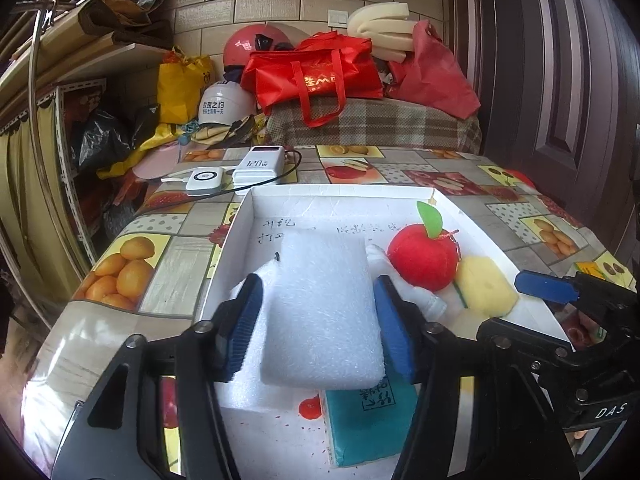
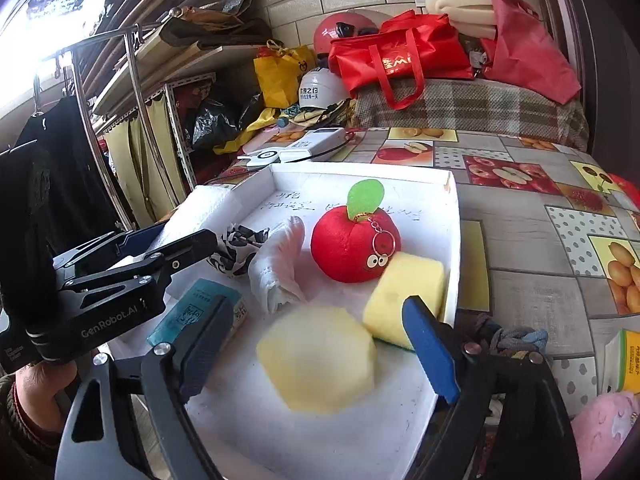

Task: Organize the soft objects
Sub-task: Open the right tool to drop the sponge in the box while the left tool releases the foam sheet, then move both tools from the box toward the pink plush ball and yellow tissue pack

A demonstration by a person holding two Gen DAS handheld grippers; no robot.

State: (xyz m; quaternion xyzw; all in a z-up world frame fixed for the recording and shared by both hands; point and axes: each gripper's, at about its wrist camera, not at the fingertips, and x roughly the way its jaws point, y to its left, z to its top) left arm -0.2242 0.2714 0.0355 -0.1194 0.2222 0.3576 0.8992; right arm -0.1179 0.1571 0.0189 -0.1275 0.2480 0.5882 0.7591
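Observation:
A shallow white box (image 1: pixel 240 216) (image 2: pixel 454 248) lies on the fruit-patterned table. My left gripper (image 1: pixel 318 324) is shut on a white foam block (image 1: pixel 322 308) and holds it over the box's left side; the block also shows in the right wrist view (image 2: pixel 200 208). In the box lie a red plush apple (image 1: pixel 422 258) (image 2: pixel 348 246), a yellow sponge (image 1: pixel 486 286) (image 2: pixel 404 294), a pale yellow foam piece (image 2: pixel 318 358), a white glove (image 2: pixel 278 268), a black-and-white cloth (image 2: pixel 236 250) and a teal packet (image 1: pixel 368 420) (image 2: pixel 192 314). My right gripper (image 2: pixel 324 350) is open around the foam piece, not touching it.
Two white power banks (image 1: pixel 256 166) with a cable lie on the table behind the box. A pink plush (image 2: pixel 604 428), a braided tie (image 2: pixel 516 338) and a yellow carton (image 2: pixel 624 360) lie right of the box. Bags, helmets and a shelf crowd the back.

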